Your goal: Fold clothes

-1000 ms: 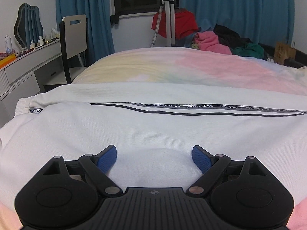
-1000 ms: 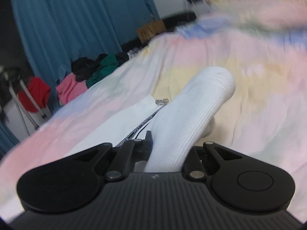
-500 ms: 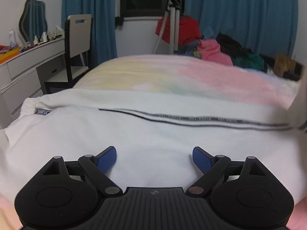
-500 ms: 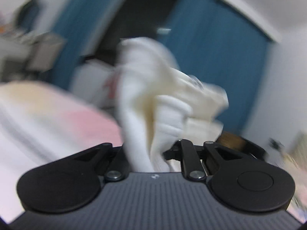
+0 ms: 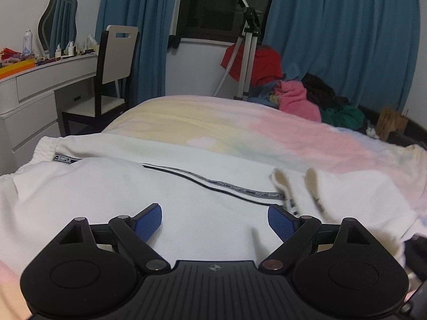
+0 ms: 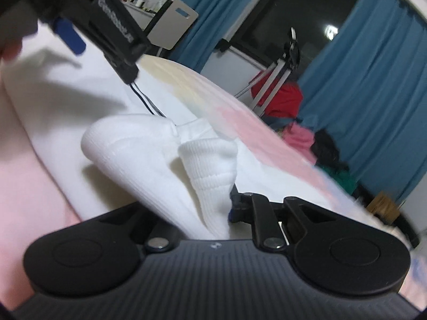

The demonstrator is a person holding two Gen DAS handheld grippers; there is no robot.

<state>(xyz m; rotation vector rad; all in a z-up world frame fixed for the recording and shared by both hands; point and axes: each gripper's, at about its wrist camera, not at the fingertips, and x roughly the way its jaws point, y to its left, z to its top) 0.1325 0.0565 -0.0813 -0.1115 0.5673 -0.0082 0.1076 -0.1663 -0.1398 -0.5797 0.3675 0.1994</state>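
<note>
White pants [image 5: 112, 186] with a black printed side stripe [image 5: 213, 182] lie flat across the pastel bed [image 5: 240, 122]. My left gripper [image 5: 214, 217] is open and empty, low over the middle of the pants. My right gripper [image 6: 210, 208] is shut on the ribbed leg cuffs [image 6: 192, 165] and holds them folded back over the pants. The folded cuff end shows in the left wrist view [image 5: 315, 186] at the right. The left gripper's body [image 6: 106, 24] shows at the upper left of the right wrist view.
A white dresser [image 5: 40, 85] and a chair [image 5: 114, 61] stand left of the bed. A tripod [image 5: 248, 53] with red cloth and a pile of clothes [image 5: 307, 101] sit beyond the far edge, before blue curtains [image 5: 341, 40].
My right gripper has swung the leg cuffs up and over toward the left, laying them back on the pants near the left gripper. The left gripper has risen and tilted slightly, still open.
</note>
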